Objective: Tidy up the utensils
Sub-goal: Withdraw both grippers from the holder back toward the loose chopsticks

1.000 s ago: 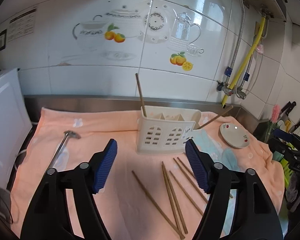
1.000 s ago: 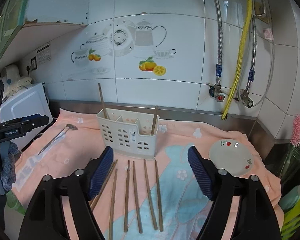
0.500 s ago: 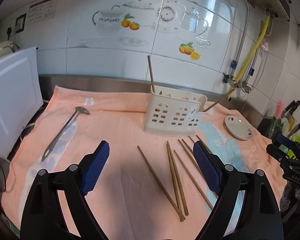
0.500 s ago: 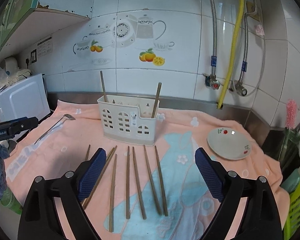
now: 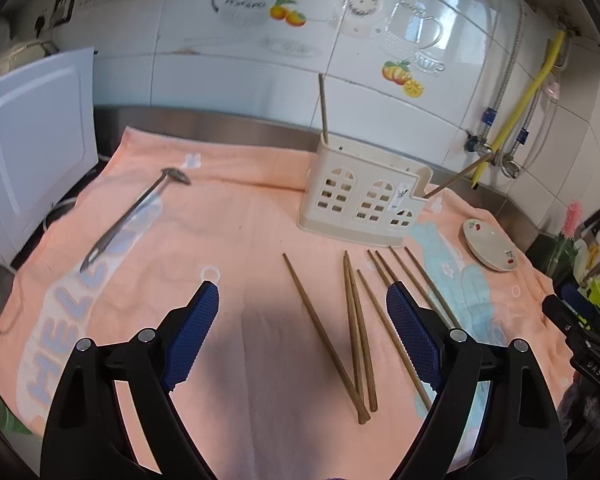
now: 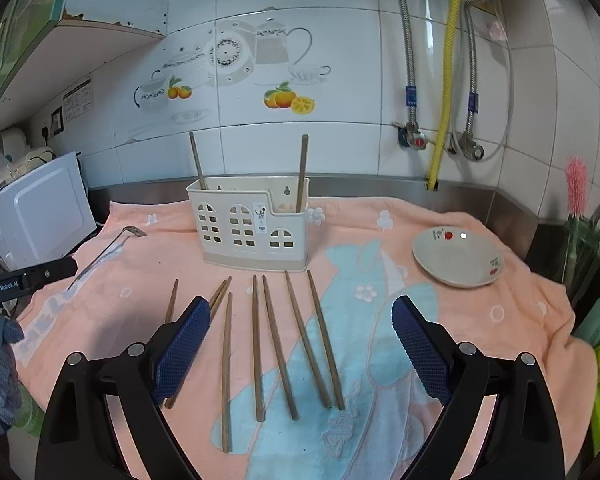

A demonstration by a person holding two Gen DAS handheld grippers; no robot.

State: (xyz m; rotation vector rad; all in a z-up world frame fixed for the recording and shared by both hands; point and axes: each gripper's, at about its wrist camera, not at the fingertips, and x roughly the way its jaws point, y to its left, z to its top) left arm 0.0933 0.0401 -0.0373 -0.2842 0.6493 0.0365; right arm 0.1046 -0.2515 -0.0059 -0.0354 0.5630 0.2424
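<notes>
A cream utensil holder (image 5: 364, 204) (image 6: 254, 226) stands on the peach towel (image 5: 236, 240) with two wooden chopsticks upright in it. Several loose chopsticks (image 5: 352, 320) (image 6: 278, 344) lie on the towel in front of it. A metal ladle (image 5: 134, 216) (image 6: 106, 252) lies at the left. My left gripper (image 5: 302, 328) is open and empty, above the towel just left of the loose chopsticks. My right gripper (image 6: 300, 340) is open and empty, above the loose chopsticks.
A small white dish (image 5: 490, 244) (image 6: 458, 256) sits on the towel at the right. A white appliance (image 5: 28, 136) stands at the left edge. Pipes and a yellow hose (image 6: 446, 80) run down the tiled wall. Knives and a green rack (image 5: 596, 256) are at far right.
Both grippers have drawn back and tilted down; the holder looks farther away and more of the towel and chopsticks shows. Both stay open. Nothing on the towel has moved.
</notes>
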